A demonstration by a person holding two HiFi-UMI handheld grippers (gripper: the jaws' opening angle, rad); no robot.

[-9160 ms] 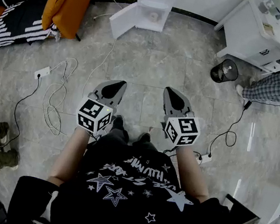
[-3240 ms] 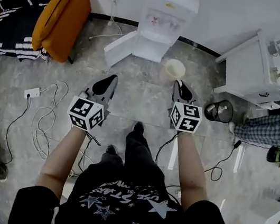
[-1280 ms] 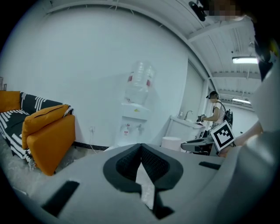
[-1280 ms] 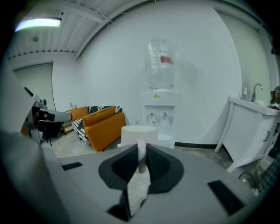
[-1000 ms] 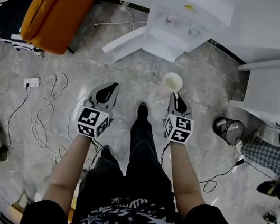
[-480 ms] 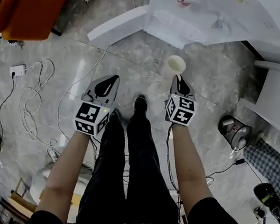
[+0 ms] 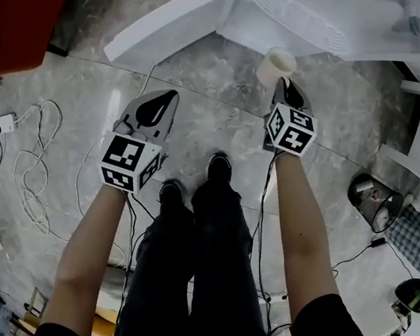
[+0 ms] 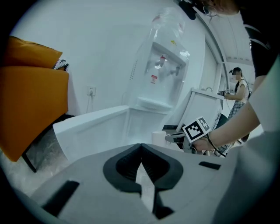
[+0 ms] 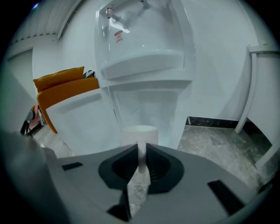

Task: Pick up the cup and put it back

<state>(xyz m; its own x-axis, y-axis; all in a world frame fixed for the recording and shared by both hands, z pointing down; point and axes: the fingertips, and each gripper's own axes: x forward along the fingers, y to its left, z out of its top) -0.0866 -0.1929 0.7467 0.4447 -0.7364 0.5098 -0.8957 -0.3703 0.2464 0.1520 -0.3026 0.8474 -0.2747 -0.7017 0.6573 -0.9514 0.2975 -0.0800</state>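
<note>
**Right claw [image 9: 142, 153] pinches cup [image 9: 140, 131] at foot of water dispenser [image 9: 140, 65]**

Seen through my remote feeds, the right claw's jaws stand narrow, clamped on the near wall of the pale cup at its rim. The cup sits upright at the claw's tip, just in front of the white dispenser's lower cabinet. The cabinet door [image 7: 168, 19] is swung open to the left in the head view. I cannot tell whether the cup's base touches anything.

My left claw [image 8: 141, 151] is pressed together at the tips with nothing between its jaws. It is held above the grey marbled floor [image 7: 201, 129], well apart from the cup.

Each claw carries a marker cube [image 7: 291, 129] printed with black-and-white square patterns, and I see no lettering on them.

Farther off, a small red label [image 9: 118, 36] sits beside the dispenser's taps [image 8: 168, 65], its print too small for me to read. An orange cushion [image 8: 30, 100] leans at the far left of the left gripper view.
</note>
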